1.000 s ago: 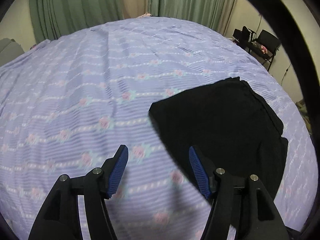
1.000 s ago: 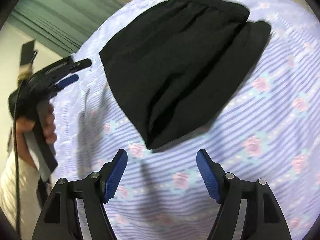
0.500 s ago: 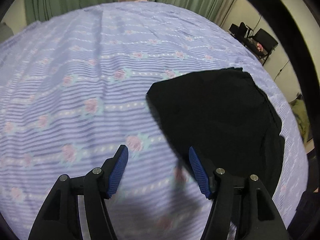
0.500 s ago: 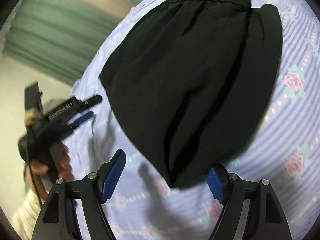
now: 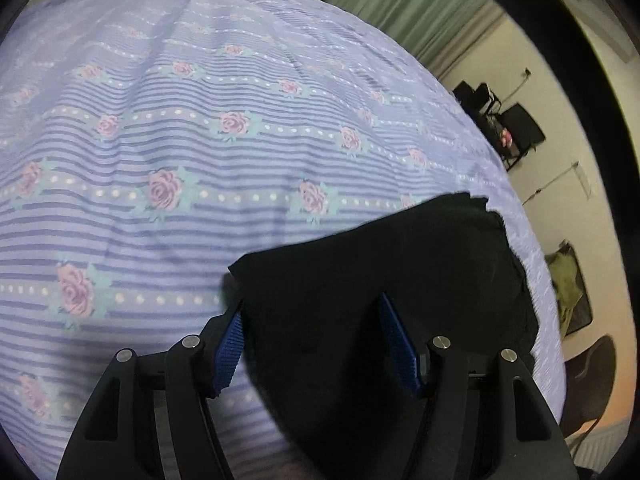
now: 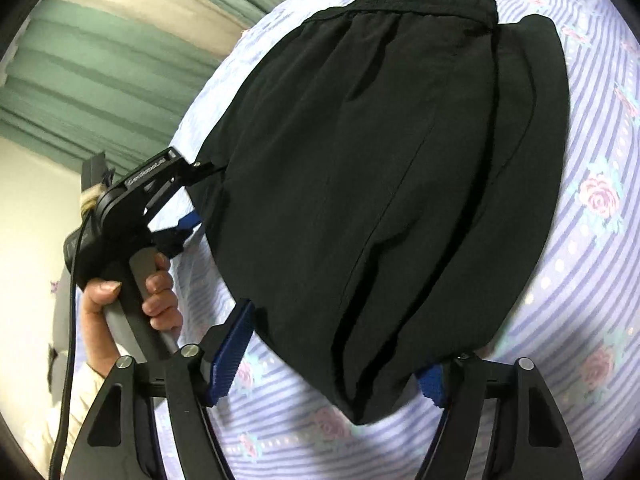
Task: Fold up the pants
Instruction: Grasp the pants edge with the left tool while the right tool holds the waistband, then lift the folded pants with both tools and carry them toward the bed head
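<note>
The black pants (image 6: 380, 184) lie folded in a compact stack on the purple striped bedsheet (image 6: 592, 240). In the left wrist view the pants (image 5: 380, 288) fill the lower right. My left gripper (image 5: 316, 336) is open, its blue pads straddling the near left corner of the stack. It also shows in the right wrist view (image 6: 196, 196) at the stack's left edge, one finger above the cloth and one below. My right gripper (image 6: 332, 364) is open, its pads on either side of the stack's near corner, the right pad partly hidden by the cloth.
The bedsheet (image 5: 180, 160) spreads wide to the left and far side. Green curtains (image 5: 400, 4) hang behind the bed. Black chairs (image 5: 508, 128) and a green bag (image 5: 568, 284) stand by the wall to the right. The person's hand (image 6: 132, 292) holds the left gripper's handle.
Both grippers have moved in toward the pants. Each open pair of pads now straddles an edge of the stack instead of hovering short of it.
</note>
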A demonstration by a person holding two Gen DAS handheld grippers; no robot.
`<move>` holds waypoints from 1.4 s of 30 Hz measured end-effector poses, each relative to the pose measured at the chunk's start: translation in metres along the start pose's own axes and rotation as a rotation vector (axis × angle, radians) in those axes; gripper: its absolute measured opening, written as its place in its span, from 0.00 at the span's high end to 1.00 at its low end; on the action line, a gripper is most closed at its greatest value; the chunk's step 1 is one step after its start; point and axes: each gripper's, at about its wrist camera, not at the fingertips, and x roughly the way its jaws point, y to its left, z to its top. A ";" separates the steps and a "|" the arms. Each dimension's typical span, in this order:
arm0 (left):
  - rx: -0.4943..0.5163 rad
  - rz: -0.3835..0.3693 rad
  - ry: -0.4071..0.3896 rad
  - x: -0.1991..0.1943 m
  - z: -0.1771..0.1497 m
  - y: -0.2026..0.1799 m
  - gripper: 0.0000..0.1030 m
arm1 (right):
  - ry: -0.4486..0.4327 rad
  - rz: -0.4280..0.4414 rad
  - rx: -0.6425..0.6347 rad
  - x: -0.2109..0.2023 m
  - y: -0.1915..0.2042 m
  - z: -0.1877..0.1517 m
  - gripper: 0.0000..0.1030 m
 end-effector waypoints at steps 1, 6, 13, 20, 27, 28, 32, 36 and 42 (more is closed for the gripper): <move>-0.016 -0.007 0.000 0.000 0.001 0.000 0.44 | -0.002 -0.005 -0.003 0.001 0.001 0.003 0.33; -0.009 -0.024 0.009 -0.004 0.003 -0.009 0.77 | 0.024 -0.038 -0.083 0.000 0.011 0.013 0.64; 0.092 0.084 -0.064 -0.053 -0.006 -0.059 0.81 | 0.033 -0.020 -0.189 -0.041 0.027 0.023 0.85; 0.184 0.198 -0.075 -0.128 -0.040 -0.108 0.82 | 0.055 0.024 -0.234 -0.119 0.032 0.031 0.87; 0.234 0.322 -0.117 -0.232 -0.104 -0.156 0.83 | 0.052 0.077 -0.397 -0.210 0.057 0.004 0.87; 0.234 0.337 -0.132 -0.250 -0.115 -0.162 0.83 | 0.044 0.088 -0.420 -0.222 0.062 0.001 0.88; 0.213 0.385 -0.187 -0.307 -0.151 -0.177 0.84 | 0.023 0.141 -0.483 -0.259 0.077 -0.008 0.88; 0.195 0.429 -0.226 -0.357 -0.190 -0.183 0.84 | 0.018 0.207 -0.541 -0.302 0.084 -0.027 0.88; 0.109 0.449 -0.288 -0.414 -0.237 -0.177 0.84 | 0.029 0.260 -0.599 -0.346 0.085 -0.073 0.88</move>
